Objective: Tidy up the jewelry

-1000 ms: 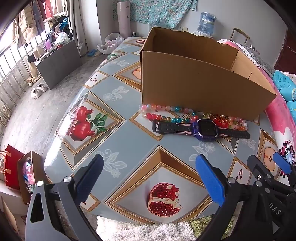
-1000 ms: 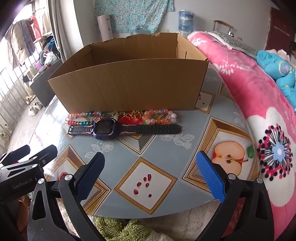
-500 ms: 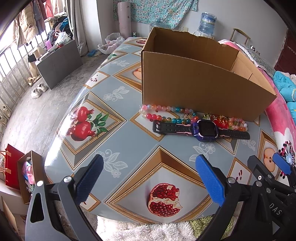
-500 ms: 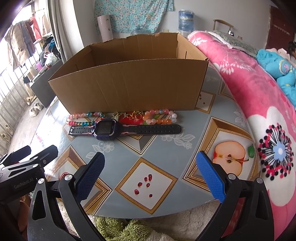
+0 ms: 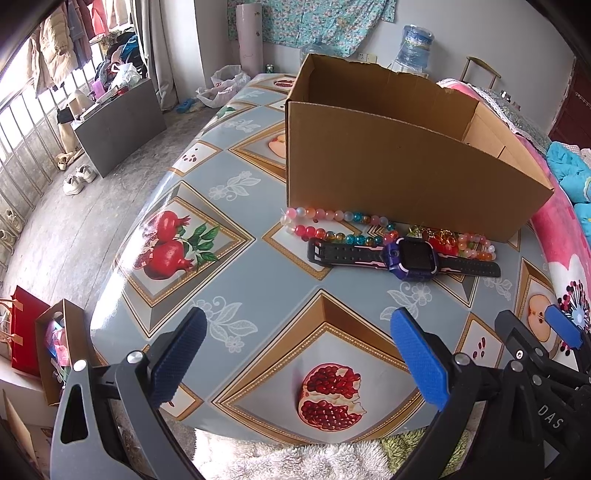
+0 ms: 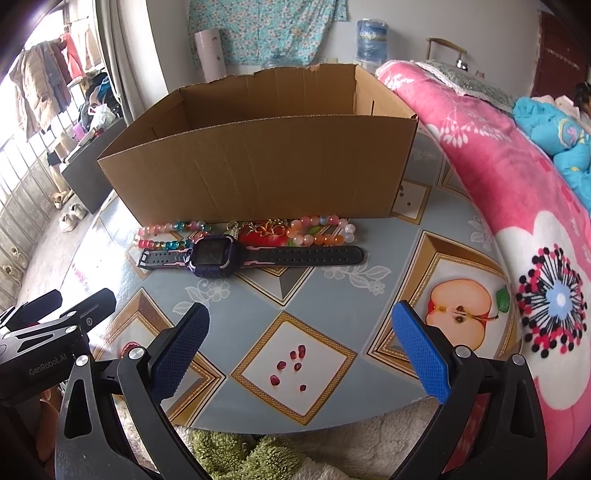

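Both the left tongs [image 5: 295, 354] and the right tongs [image 6: 299, 349] are held wide open and empty. The purple watch with its bendy black strap [image 6: 236, 256] is laid flat beside the slippery bead bracelets [image 6: 321, 230], near the brown cardboard box [image 6: 258, 170]. It is best gripped by its hard middle.

Noted a fruit-print tablecloth [image 5: 258, 266] over the table. Saw a pink floral blanket [image 6: 491, 177] at 3 o'clock in the right wrist view, a blue garment [image 6: 554, 129] beyond it. Logged a water bottle [image 5: 415, 44] and floral curtain [image 5: 314, 22] at 12 o'clock, white shoes [image 5: 77, 177] at 9 o'clock, a red bag [image 5: 22, 336] at 8 o'clock.
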Demonstrator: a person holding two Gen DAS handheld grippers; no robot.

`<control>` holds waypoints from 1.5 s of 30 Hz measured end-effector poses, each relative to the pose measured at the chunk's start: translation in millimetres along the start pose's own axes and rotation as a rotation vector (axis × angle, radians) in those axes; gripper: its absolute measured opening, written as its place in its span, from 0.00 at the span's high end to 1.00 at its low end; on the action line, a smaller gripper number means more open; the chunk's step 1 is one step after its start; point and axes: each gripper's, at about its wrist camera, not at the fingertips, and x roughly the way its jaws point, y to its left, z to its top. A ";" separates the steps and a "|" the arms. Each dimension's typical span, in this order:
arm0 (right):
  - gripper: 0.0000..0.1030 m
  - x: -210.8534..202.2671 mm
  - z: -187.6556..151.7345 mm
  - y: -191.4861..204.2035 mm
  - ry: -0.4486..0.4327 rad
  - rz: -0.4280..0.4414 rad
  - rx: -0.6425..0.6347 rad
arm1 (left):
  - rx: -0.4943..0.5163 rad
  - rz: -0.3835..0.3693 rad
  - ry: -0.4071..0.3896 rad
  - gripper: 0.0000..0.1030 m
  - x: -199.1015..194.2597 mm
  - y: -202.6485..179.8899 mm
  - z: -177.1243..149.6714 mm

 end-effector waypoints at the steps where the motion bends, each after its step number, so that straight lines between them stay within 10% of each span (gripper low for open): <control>1: 0.08 0.1 0.1 0.8 0.000 -0.001 -0.001 | -0.001 0.000 0.000 0.05 0.2 -0.2 -0.1; 45: 0.08 1.4 -0.9 1.8 0.007 -0.006 0.005 | 0.005 0.022 0.012 0.05 6.8 -0.1 -1.2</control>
